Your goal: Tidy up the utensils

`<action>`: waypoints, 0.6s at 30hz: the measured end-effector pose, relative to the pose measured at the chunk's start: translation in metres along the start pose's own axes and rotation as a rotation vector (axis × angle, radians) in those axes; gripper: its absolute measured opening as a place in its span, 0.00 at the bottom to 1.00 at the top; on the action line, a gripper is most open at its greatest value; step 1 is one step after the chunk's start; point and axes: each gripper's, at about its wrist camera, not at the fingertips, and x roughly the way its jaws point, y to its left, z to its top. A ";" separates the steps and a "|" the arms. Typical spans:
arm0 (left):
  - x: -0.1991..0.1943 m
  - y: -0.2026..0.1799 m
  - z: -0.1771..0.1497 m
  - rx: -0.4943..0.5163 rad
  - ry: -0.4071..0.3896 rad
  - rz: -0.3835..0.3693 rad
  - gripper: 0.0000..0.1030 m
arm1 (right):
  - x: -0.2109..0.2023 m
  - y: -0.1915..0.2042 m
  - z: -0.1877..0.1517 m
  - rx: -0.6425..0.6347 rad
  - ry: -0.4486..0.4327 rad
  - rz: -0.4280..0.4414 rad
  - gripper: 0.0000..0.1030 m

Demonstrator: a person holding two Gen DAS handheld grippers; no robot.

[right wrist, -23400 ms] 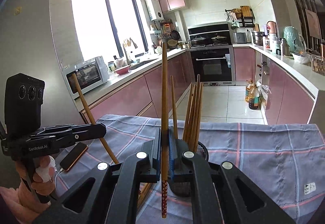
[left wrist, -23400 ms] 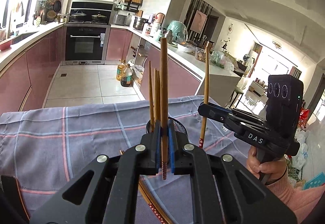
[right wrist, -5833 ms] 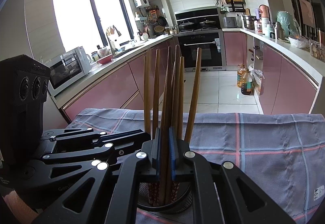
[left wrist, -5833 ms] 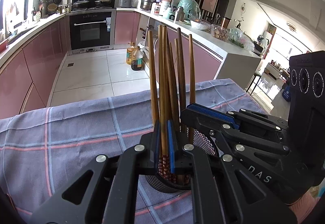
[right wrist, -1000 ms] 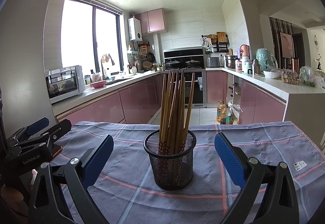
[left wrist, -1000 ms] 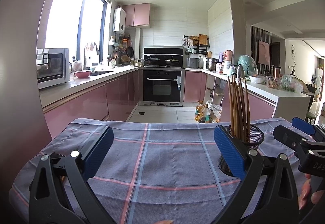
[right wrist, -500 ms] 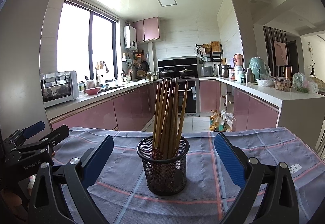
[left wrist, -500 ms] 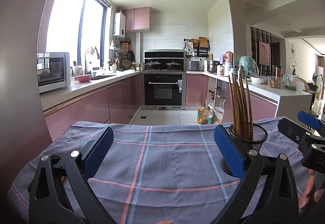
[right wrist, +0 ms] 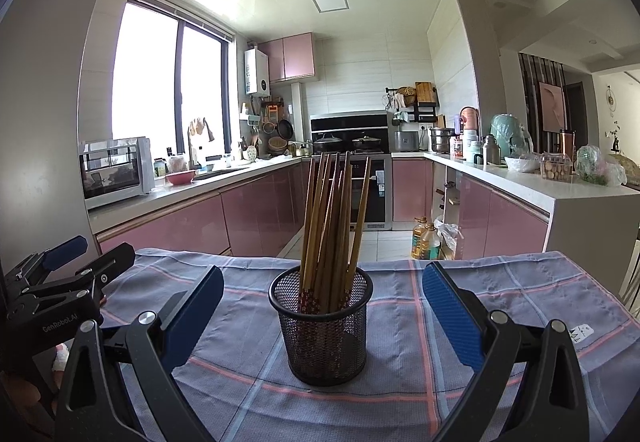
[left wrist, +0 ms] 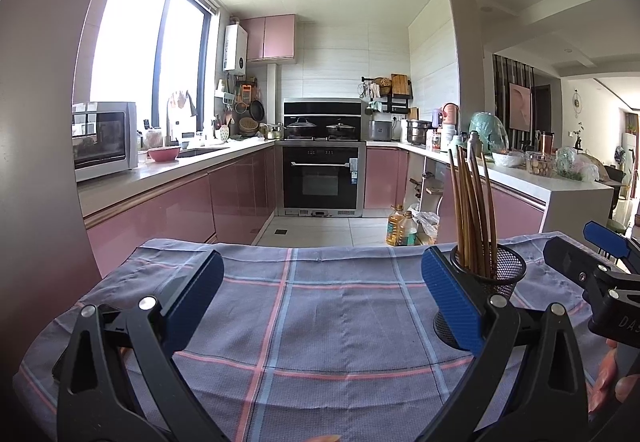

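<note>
A black mesh holder [right wrist: 323, 334] stands upright on the checked cloth, with several wooden chopsticks [right wrist: 334, 226] leaning in it, patterned ends down. In the right wrist view it sits centred ahead of my right gripper [right wrist: 322, 306], which is wide open and empty. In the left wrist view the holder [left wrist: 490, 284] and its chopsticks [left wrist: 472, 213] show behind the right blue pad of my left gripper [left wrist: 320, 298], also wide open and empty over bare cloth. Each gripper appears at the edge of the other's view: the right gripper [left wrist: 600, 262], the left gripper [right wrist: 68, 266].
The grey-blue checked tablecloth [left wrist: 320, 322] covers the table, whose far edge drops to the kitchen floor. Pink cabinets, an oven [left wrist: 324, 177] and worktops lie beyond. Fingers of a hand [left wrist: 612, 382] show at the lower right. A white tag [right wrist: 580, 334] lies on the cloth.
Both cameras have tilted slightly, so the holder sits a little lower in the right wrist view. Both grippers stay wide open and empty, and the chopsticks have not moved in the holder.
</note>
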 end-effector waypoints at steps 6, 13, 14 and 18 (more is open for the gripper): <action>0.001 0.000 0.000 -0.003 0.003 -0.001 0.95 | 0.001 0.001 0.000 -0.001 0.006 0.003 0.94; 0.001 0.000 0.000 -0.004 0.005 -0.002 0.95 | 0.002 0.001 0.000 -0.003 0.009 0.004 0.93; 0.001 0.001 0.000 -0.004 0.006 -0.002 0.95 | 0.002 0.001 0.000 -0.002 0.008 0.004 0.94; 0.001 0.001 0.000 -0.005 0.006 -0.002 0.95 | 0.002 0.001 0.000 -0.003 0.008 0.004 0.94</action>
